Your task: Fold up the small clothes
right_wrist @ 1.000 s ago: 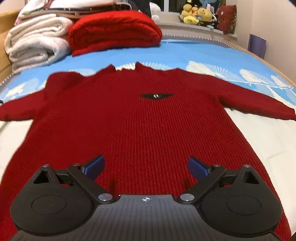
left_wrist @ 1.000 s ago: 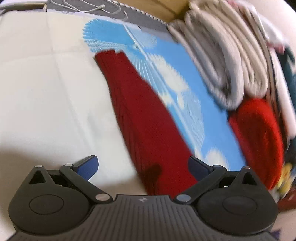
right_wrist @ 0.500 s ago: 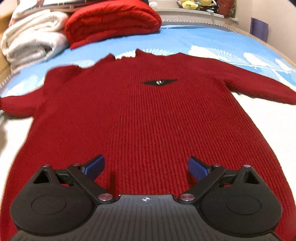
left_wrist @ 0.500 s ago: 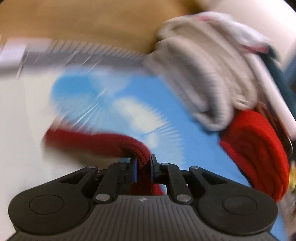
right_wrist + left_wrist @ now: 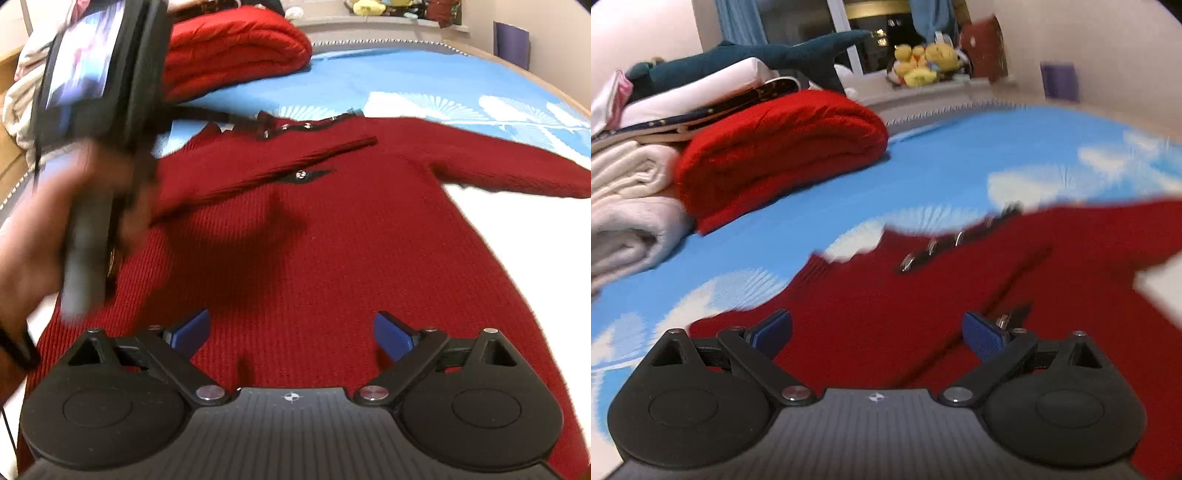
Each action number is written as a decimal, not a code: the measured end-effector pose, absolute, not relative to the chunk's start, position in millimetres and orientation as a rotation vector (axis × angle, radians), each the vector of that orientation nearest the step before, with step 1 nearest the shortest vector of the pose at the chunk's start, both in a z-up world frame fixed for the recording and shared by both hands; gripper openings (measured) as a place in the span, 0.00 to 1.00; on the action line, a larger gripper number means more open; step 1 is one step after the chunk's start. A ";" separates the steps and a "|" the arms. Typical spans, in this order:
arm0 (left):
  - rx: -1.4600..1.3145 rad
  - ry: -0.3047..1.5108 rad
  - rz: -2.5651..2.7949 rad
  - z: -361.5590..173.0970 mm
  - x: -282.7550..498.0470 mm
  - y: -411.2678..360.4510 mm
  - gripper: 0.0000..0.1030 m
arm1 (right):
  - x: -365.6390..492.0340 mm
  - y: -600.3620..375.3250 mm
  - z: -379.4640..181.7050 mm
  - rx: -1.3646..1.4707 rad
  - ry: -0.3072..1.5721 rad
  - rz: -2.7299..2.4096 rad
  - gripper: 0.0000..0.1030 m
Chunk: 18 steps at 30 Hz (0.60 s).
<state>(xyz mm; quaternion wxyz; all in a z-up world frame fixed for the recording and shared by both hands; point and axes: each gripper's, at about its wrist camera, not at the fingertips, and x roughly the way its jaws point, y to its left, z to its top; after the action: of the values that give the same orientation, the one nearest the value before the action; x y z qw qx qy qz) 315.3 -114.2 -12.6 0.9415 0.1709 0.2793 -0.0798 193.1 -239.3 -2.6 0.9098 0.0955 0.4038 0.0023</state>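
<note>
A dark red knit sweater (image 5: pixel 332 240) lies flat on the bed, neck away from me. Its left sleeve (image 5: pixel 266 170) is folded diagonally across the chest; the right sleeve (image 5: pixel 498 162) lies stretched out to the right. My left gripper (image 5: pixel 877 330) is open and empty, low over the sweater's (image 5: pixel 923 314) left shoulder area. In the right wrist view the left gripper's body (image 5: pixel 99 92) and the hand holding it show blurred at the left. My right gripper (image 5: pixel 291 334) is open and empty above the sweater's lower body.
A folded bright red blanket (image 5: pixel 783 151) and white folded bedding (image 5: pixel 628 206) are stacked at the head of the bed. The blue sheet with white clouds (image 5: pixel 960 166) lies beyond the sweater. Plush toys (image 5: pixel 923 62) sit on the window ledge.
My left gripper, shut on the left sleeve half a second ago, has carried it across the chest, let go and opened. My right gripper has barely moved.
</note>
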 end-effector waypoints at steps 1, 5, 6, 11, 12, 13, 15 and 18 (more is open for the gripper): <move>0.342 0.583 -0.161 -11.5 307.3 -99.3 1.00 | 192.3 -243.7 0.4 0.191 0.821 0.001 0.92; 0.284 0.688 -0.059 -5.5 272.0 -12.7 1.00 | 190.1 -280.5 14.4 0.184 0.750 -0.058 0.93; 0.259 0.728 -0.023 -6.1 260.3 11.2 1.00 | 191.7 -290.2 15.0 0.180 0.746 -0.075 0.93; 0.103 0.916 0.078 -17.3 206.2 97.3 1.00 | 190.0 -347.6 -1.2 0.183 0.825 -0.184 0.93; 0.037 0.958 0.050 -19.2 198.1 109.0 1.00 | 188.2 -356.4 -7.2 0.181 0.857 -0.193 0.93; -0.059 1.006 -0.018 -22.8 189.4 119.8 1.00 | 185.9 -361.8 -11.4 0.178 0.878 -0.203 0.93; -0.192 1.082 -0.173 -34.6 181.1 133.4 1.00 | 179.6 -375.5 -23.8 0.169 0.918 -0.220 0.93; -0.225 1.118 -0.259 -45.2 175.3 134.1 1.00 | 171.1 -384.3 -46.3 0.141 0.984 -0.216 0.94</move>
<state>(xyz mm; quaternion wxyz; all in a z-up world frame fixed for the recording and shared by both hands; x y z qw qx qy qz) 175.3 134.1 -45.2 0.8338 -0.1062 0.5278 -0.1222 171.1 -384.3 -46.3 0.8734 0.0675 0.4712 -0.1034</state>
